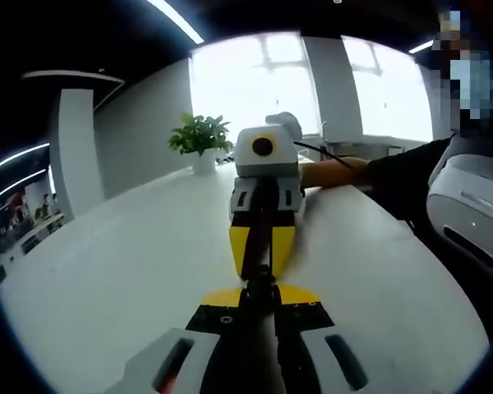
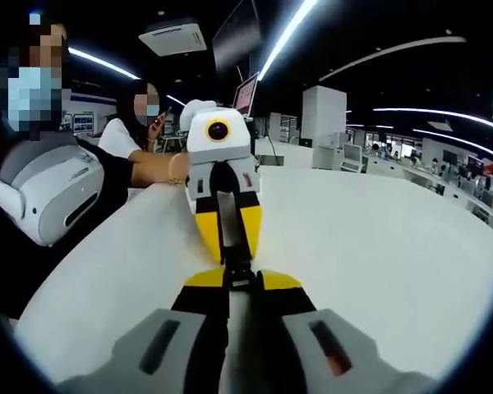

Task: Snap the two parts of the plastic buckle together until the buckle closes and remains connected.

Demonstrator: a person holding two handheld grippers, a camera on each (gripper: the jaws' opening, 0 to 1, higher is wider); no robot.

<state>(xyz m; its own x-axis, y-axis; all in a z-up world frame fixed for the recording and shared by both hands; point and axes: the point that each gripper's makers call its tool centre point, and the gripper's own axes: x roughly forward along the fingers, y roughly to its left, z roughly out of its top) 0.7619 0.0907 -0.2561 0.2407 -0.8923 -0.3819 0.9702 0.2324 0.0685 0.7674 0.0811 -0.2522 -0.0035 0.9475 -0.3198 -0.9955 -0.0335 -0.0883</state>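
Both hand-held grippers, left (image 1: pixel 260 305) and right (image 2: pixel 240 283), are meeting tip to tip over the tabletop (image 1: pixel 131 271), each clamping the black buckle (image 1: pixel 261 283).

Right tongs (image 2: pixel 240 289) and left tongs (image 2: pixel 228 246) tip to tip, black buckle (image 2: pixel 237 267) pinched between, above white table (image 2: pixel 378 246).

bright daylight floods through blown-out windows (image 1: pixel 312 78) in the left gripper view — the white table (image 1: pixel 131 279) glares. ceiling light strips (image 2: pixel 292 29) streak the darker right gripper view — fisheye bending, soft edges.
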